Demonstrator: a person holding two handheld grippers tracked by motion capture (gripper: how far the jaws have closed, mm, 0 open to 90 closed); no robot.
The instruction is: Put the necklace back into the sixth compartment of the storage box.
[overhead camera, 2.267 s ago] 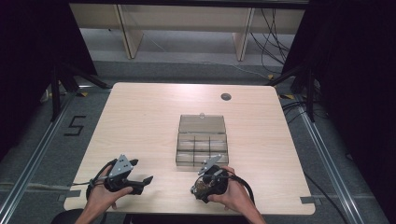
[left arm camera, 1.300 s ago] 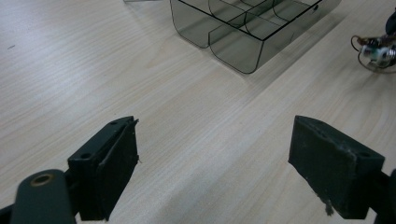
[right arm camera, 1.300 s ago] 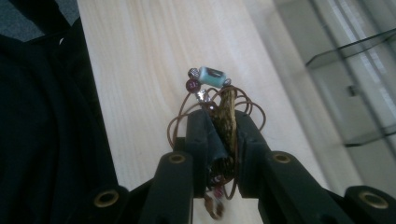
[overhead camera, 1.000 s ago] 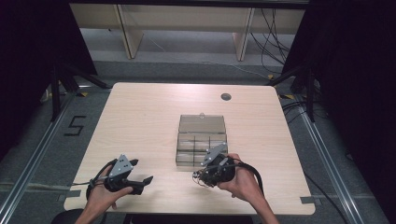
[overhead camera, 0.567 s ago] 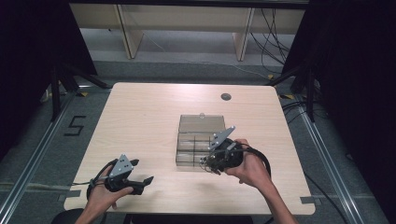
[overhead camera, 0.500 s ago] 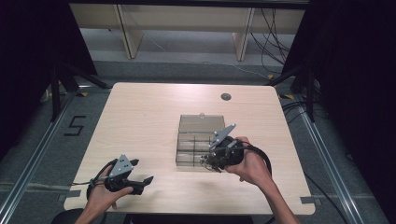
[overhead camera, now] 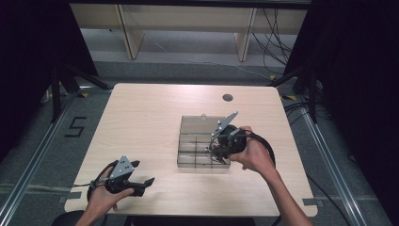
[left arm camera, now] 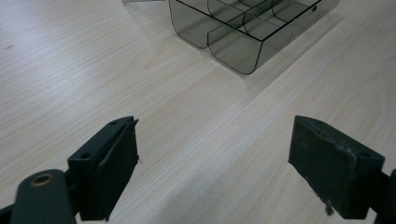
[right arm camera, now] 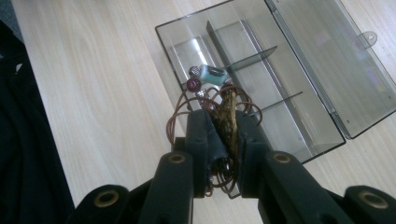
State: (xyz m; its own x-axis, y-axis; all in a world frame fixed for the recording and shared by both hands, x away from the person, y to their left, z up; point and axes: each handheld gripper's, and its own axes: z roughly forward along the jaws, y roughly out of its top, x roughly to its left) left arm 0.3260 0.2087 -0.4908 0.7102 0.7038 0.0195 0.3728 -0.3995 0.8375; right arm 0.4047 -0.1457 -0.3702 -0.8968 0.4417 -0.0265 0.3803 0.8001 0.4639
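So the right gripper (right arm camera: 223, 135) is clamped on a tangle of thin brown cord with beads (right arm camera: 212, 88), holding it right over the open smoked-plastic box (right arm camera: 261, 42), above the compartments nearest the box's front wall. Looks to me like the job is dropping that bundle into one cell. To do it cleanly I'd lower until the beads and loose loops are down inside the walls before letting go, because the coils spread wider than the jaws and could easily hang over a divider (right arm camera: 252, 56) or the rim. The left gripper (overhead camera: 136, 181) sits on the table (overhead camera: 141, 117) near the front left corner, well away from the box, jaws wide apart with nothing between them. The right gripper view is the useful one: it shows the cord, the beads and which cell they hang over. In the high view the bundle is just a dark smudge at the hand, but you get the whole layout, with the lid (overhead camera: 202, 124) flat behind the box.
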